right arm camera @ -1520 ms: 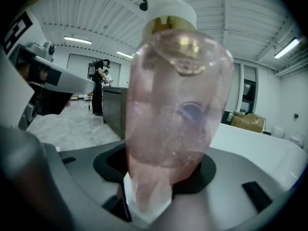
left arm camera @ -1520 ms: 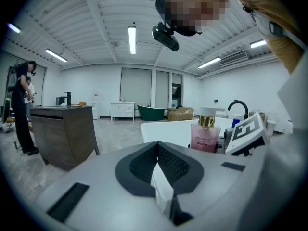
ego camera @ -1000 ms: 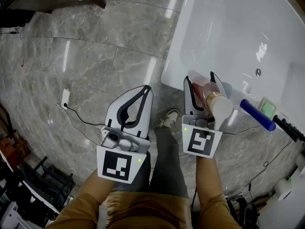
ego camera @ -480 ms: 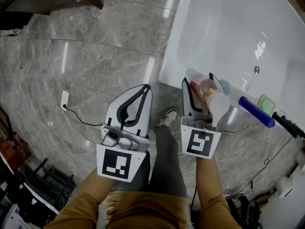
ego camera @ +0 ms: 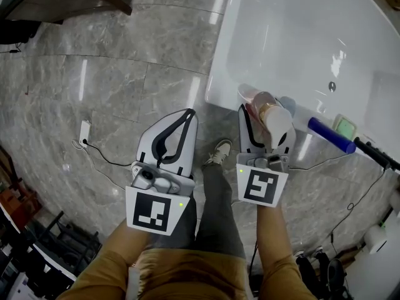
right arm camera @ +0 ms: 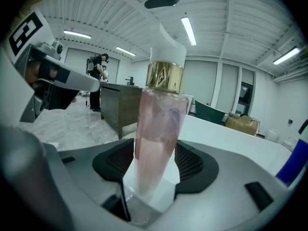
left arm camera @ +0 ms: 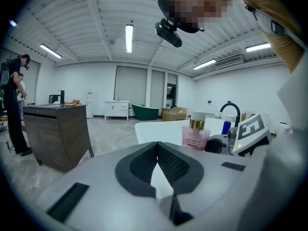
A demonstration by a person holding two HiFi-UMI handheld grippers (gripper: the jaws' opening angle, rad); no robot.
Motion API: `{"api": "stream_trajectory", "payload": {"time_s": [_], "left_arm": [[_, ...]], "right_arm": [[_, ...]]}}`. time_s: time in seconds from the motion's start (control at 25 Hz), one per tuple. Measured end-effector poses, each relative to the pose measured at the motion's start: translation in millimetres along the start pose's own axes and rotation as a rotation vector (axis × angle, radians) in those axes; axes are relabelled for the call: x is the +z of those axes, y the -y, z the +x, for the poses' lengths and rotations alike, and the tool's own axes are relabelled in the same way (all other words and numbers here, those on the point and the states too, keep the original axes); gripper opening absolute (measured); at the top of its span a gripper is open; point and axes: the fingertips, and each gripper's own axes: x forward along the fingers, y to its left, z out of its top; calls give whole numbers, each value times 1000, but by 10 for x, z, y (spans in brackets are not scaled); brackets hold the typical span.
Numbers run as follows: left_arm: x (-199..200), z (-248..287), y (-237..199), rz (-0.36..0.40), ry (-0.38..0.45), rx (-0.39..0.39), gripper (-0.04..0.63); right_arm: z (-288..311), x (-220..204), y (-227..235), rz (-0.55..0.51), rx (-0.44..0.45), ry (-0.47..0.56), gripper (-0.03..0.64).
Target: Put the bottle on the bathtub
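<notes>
The right gripper (ego camera: 262,109) is held forward at the near corner of the white bathtub (ego camera: 281,36). Its jaws are pinched on the lower body of the pink bottle (right arm camera: 159,124), which is kept upright, its gold collar and white cap on top. The bottle is seen over the tub's rim; whether its base touches cannot be judged. The left gripper (ego camera: 189,115) is held beside it over the grey floor (ego camera: 94,74), jaws pressed together on nothing.

Large open hall, showroom or test lab for bathroom fittings. Grey marble-tile floor (ego camera: 112,55); white bathtub (ego camera: 281,30) near right; green tub (left arm camera: 145,112) far back. Dark counter (left arm camera: 55,129) left, cardboard boxes (left arm camera: 174,113), ceiling strip lights (left arm camera: 129,37).
</notes>
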Motion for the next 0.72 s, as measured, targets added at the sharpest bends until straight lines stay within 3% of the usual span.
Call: {"api": "stream_trajectory", "payload": {"time_s": [0.72], "left_arm": [[436, -720, 35, 44, 19, -10, 8]], "right_arm": [[-624, 173, -47, 19, -51, -52, 252]]}}
